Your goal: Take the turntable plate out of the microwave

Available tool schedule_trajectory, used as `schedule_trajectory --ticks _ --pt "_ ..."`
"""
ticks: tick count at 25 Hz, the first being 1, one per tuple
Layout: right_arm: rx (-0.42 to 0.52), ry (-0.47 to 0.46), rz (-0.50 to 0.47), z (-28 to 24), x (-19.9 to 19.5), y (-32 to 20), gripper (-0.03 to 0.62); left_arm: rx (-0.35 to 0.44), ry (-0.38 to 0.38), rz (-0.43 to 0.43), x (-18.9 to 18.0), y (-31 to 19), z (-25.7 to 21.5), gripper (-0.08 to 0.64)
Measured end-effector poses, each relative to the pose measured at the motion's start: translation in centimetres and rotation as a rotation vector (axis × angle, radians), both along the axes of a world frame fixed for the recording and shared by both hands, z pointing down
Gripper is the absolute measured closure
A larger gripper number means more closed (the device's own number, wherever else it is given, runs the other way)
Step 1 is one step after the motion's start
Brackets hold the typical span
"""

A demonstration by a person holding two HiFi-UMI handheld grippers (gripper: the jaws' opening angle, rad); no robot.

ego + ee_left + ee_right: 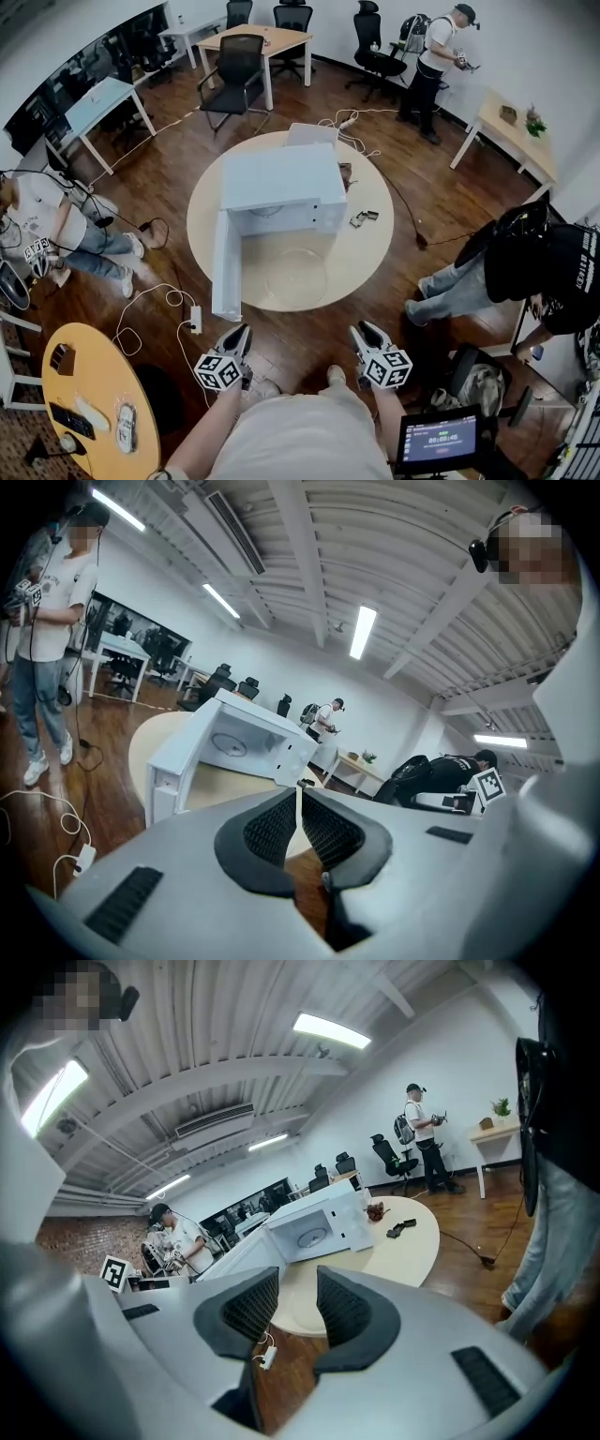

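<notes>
Clear turntable plate (295, 274) flat on table (373, 255), well ahead of both claws; left claw (240, 330) pressed together, right claw (364, 328) spread, empty.

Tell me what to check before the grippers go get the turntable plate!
1. Microwave door open: ok, it stands wide open.
2. Right gripper jaws apart and empty: ok.
3. Left gripper jaws apart: not ok, they are together.
4. Grippers close to the microwave: not ok, both sit short of the table edge.
5. Plate's place known: cannot tell; a round shape shows inside the microwave, and a faint clear circle lies on the table in front.
</notes>
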State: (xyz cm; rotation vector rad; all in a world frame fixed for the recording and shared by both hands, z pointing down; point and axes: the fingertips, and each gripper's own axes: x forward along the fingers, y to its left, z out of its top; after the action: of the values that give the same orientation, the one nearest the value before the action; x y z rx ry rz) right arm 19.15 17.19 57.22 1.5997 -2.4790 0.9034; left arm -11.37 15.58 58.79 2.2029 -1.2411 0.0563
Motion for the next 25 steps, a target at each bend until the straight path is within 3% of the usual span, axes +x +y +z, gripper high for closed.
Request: schedule_trajectory --ticks 25 --pt "-0.084 0.064 -0.050 4.7 -0.4 -0.8 0.466 -0.083 -0.011 -0.078 -1.7 1.2 4.0 0.551"
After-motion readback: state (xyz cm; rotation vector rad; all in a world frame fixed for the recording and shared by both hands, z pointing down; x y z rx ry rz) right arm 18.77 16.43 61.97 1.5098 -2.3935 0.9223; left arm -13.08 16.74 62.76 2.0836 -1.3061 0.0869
